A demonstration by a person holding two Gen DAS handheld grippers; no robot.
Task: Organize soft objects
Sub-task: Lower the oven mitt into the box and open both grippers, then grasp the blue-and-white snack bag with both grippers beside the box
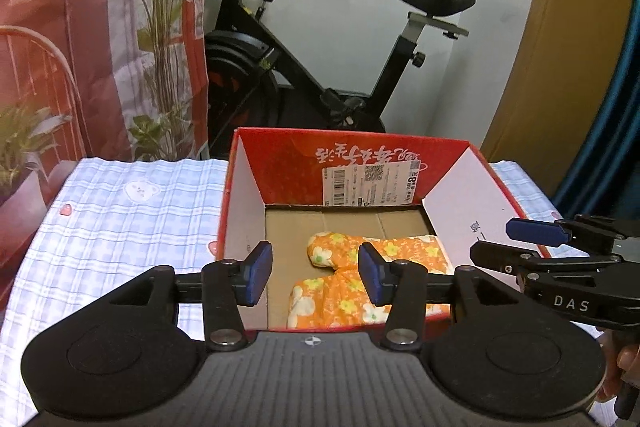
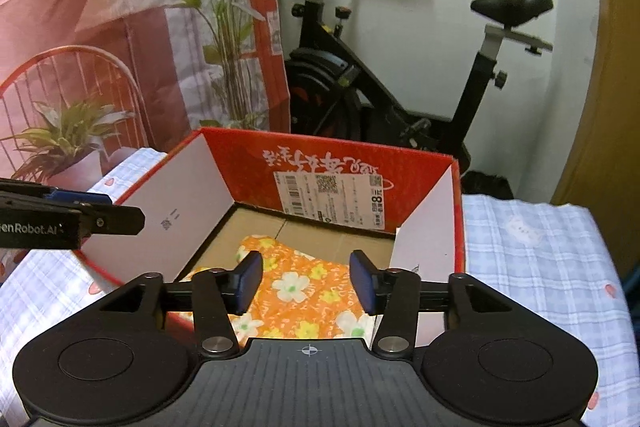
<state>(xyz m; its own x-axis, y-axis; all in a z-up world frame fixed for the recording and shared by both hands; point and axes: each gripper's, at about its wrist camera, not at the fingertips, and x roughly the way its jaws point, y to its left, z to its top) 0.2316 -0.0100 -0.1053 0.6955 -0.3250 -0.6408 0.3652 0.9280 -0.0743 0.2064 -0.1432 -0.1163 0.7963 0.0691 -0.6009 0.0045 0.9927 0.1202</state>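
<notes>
Partly hidden behind both gaping, empty tools (image 1: 316,275) (image 2: 306,281), orange floral cloth (image 1: 340,283) lies in red box (image 1: 280,155).

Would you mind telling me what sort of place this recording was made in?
Most likely a room in a home: an exercise bike stands against the wall, potted plants sit beside a curtain, and a checked cloth covers the table.
</notes>
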